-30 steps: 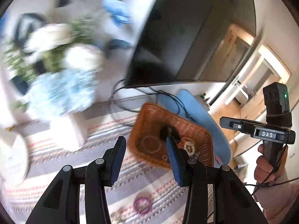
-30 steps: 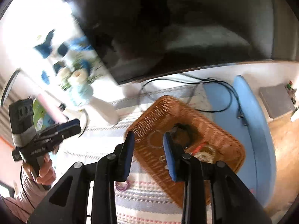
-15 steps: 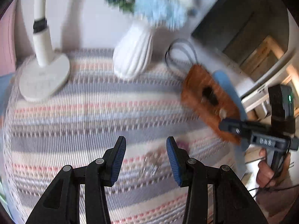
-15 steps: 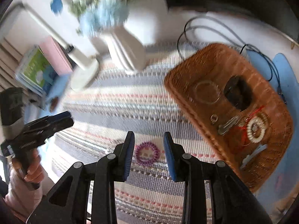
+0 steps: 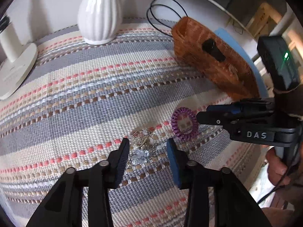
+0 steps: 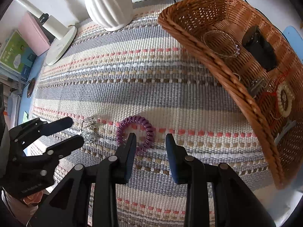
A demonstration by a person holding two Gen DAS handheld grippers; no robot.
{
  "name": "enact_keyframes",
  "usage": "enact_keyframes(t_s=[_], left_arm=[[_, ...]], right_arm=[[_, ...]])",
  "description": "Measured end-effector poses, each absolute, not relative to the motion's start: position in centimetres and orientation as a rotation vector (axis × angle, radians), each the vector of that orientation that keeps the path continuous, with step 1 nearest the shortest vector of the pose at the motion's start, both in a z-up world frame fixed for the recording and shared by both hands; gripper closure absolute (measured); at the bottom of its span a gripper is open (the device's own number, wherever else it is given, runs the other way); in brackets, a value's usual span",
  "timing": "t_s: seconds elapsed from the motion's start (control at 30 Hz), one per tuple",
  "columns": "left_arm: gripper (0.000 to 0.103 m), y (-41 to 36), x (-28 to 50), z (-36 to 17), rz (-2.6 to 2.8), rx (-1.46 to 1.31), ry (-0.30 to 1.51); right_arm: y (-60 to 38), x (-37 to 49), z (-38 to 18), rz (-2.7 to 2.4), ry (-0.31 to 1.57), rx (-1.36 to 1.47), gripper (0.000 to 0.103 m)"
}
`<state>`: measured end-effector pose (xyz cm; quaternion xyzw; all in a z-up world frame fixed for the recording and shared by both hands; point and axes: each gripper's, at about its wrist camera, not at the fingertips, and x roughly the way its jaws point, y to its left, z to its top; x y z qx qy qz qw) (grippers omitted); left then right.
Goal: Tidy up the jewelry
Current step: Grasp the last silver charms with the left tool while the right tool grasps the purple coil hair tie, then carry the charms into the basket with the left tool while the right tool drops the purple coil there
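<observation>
We see a striped woven mat (image 5: 79,94) bearing a white ribbed vase (image 5: 99,12) and a lamp base (image 5: 14,70) — black cable (image 5: 164,11) loops behind.

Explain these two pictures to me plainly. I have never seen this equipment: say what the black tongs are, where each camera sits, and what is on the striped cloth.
No robot here: a person holds a two-finger black gripper in each hand, each with a camera looking along its fingers. In the left camera's view, the left gripper is open around a sparkly crystal jewelry piece on the striped woven mat. In the right camera's view, the right gripper is open at a purple coiled hair tie. Neither holds anything. The brown wicker basket already contains several pieces. A white ribbed vase stands behind.
</observation>
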<state>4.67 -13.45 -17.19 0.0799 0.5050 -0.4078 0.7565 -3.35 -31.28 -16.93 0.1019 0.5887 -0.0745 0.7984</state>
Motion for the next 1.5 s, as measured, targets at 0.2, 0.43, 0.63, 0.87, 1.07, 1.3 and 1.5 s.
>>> enact_keyframes(t_s=[0.2,0.43,0.63,0.87,1.07,1.3,1.5], left_arm=[[0.075,-14.3,4.5,-18.6,-0.830,0.204,1.097],[0.095,-14.3,4.3,-19.2,-0.818,0.166,1.094],[0.095,-12.4,5.0,-18.9,-0.891,-0.041,1.161],[0.095,-8.7,4.8,-16.2,-1.080,-0.403,1.180],[0.095,-6.7,4.4,-11.1,-1.257,-0.574,1.096],[0.095,-7.4,4.6,-6.2,-1.320,-0.559,1.009],[0.095,-11.6,5.8,-3.2,-1.366,-0.415,0.968]], right_arm=[[-31.2,-2.8,-17.6,-0.165,1.272,0.212,0.068],[-29.3,-1.6,-18.5,-0.178,1.272,0.106,0.068],[-27.5,-1.9,-19.0,-0.189,1.256,-0.051,0.091],[-28.3,-4.5,-16.1,-0.157,1.212,0.009,0.091],[-29.4,-6.7,-12.3,-0.156,1.144,0.070,0.091],[-31.1,-8.5,-7.3,-0.175,1.034,0.146,0.091],[-34.7,-10.1,-3.6,-0.264,0.950,0.184,0.091]])
